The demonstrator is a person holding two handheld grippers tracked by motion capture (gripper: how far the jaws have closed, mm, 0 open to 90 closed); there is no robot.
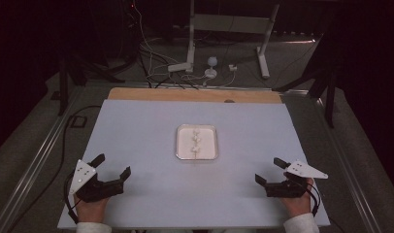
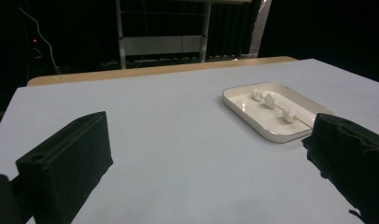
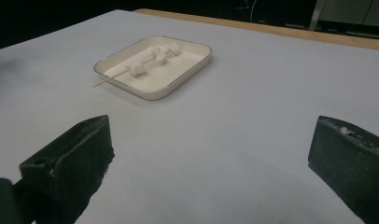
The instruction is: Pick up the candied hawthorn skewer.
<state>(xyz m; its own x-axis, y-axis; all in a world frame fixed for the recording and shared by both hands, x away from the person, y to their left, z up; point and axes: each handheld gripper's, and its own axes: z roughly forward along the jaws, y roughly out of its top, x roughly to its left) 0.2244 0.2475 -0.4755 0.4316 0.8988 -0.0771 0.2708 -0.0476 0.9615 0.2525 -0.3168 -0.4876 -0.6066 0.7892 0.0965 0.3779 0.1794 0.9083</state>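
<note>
Two grippers, left gripper [image 1: 111,167] and right gripper [image 1: 269,170], are held wide open, empty, well apart from the tray [image 1: 182,151]. The skewer [image 1: 195,144] could be tipped off the rim if grabbed carelessly.

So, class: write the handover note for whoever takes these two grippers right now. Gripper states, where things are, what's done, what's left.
Left hand-held gripper: open, holding nothing, low at the near left of the table.
Right hand-held gripper: open, holding nothing, near right.
White tray sits mid-table, between and beyond both grippers. In it lies a skewer carrying three white pieces.
Done: nothing visibly handled.
Left: probably reach for the skewer.
</note>
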